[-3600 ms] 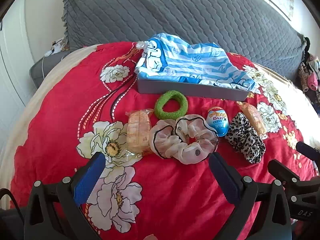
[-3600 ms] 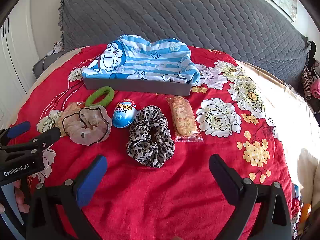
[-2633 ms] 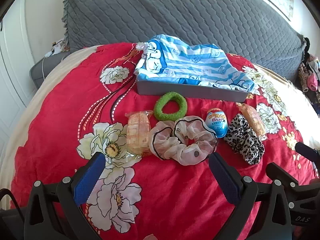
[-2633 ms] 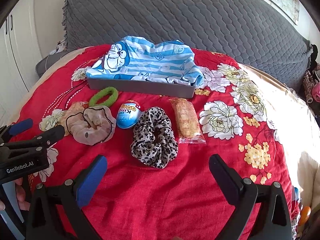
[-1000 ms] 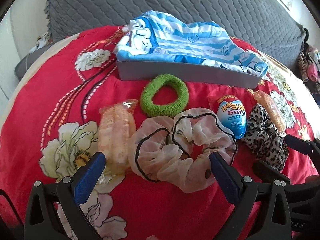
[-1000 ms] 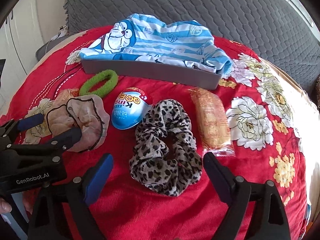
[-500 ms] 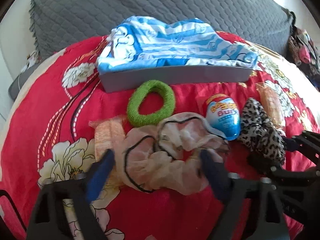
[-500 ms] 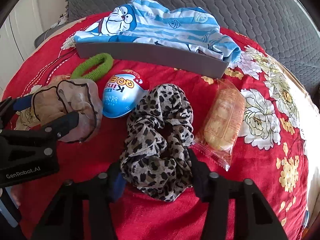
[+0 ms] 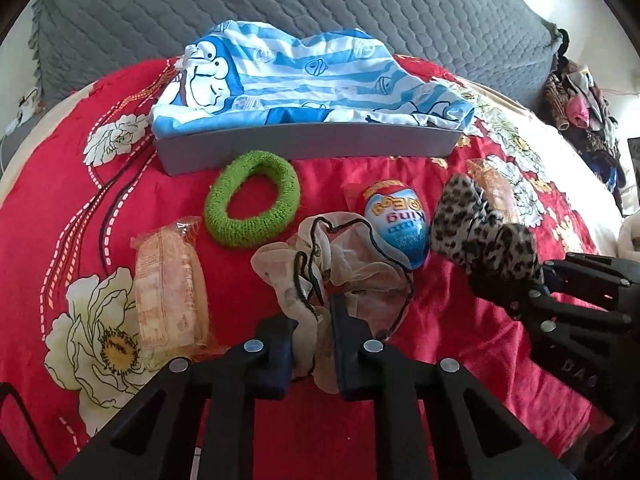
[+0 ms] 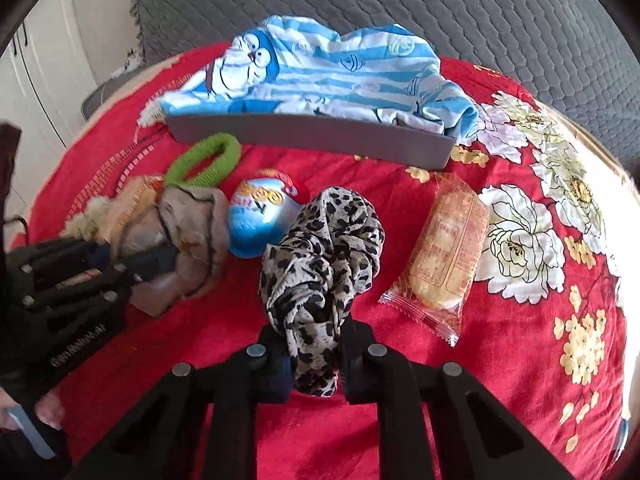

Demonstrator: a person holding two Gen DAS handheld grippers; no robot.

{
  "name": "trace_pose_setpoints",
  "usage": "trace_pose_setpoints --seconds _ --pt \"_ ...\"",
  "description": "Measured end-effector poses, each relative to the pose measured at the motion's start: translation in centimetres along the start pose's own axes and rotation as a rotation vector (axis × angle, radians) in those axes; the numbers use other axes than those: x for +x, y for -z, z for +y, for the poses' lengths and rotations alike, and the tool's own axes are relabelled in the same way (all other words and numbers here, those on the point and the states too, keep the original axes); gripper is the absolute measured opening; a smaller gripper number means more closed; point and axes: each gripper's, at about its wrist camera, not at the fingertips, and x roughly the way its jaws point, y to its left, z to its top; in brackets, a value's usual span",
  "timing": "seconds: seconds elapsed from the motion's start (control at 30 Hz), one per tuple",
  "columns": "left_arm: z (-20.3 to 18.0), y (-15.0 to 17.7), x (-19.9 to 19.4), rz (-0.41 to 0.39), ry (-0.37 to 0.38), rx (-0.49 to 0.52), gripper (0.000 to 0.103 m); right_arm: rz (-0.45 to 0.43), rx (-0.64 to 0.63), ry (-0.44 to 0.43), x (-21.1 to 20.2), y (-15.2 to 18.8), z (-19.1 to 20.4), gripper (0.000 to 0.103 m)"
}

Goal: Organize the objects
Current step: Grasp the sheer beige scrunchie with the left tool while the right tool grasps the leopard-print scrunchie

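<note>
Now both grippers' jaws, wide a second ago, have pinched shut, left gripper (image 9: 313,354) on the sheer beige scrunchie (image 9: 336,264), right gripper (image 10: 314,360) on the leopard-print fabric scrunchie (image 10: 320,264), readying both for lifting.

Bright daylight enters from the right, whitening the bed's cream edge (image 10: 624,208); fisheye bending and dark vignette ring both views; the left black claw (image 10: 132,264) looks motion-blurred.

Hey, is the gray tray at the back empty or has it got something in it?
Not empty. The gray tray holds a blue-and-white striped cartoon cloth, heaped above its rim and spilling over the right end. What lies beneath is hidden.
</note>
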Motion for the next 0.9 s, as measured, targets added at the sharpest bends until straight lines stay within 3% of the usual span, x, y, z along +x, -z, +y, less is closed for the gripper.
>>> trace_pose_setpoints --seconds 0.9 --pt "-0.9 -0.5 -4.3 -0.062 -0.033 0.005 0.009 -0.090 0.018 -0.047 -3.8 -0.5 0.3 0.016"
